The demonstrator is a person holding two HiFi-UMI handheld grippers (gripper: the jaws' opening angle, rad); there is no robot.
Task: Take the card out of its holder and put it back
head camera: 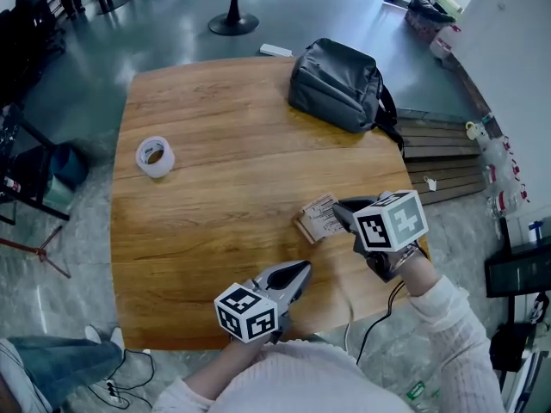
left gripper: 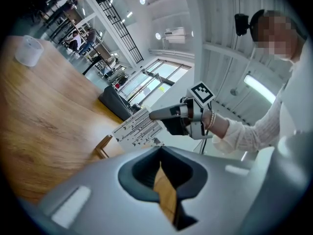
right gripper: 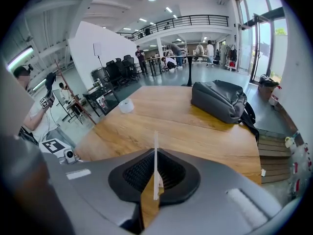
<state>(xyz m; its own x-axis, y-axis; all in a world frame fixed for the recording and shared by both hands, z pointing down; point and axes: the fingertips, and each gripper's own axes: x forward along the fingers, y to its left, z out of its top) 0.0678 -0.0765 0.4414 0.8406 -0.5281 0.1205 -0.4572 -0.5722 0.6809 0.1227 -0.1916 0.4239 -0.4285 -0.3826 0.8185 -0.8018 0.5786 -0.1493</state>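
Hovering near the holder, right gripper jaws clench the card; left gripper jaws closed, empty.

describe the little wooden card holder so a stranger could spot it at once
On the wooden table, look near the right side, where the right gripper pinches a white printed card. The small pale wooden holder lies just under that card, far smaller than the grey backpack or tape roll.

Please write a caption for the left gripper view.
The right gripper holds the printed card at its wooden holder.
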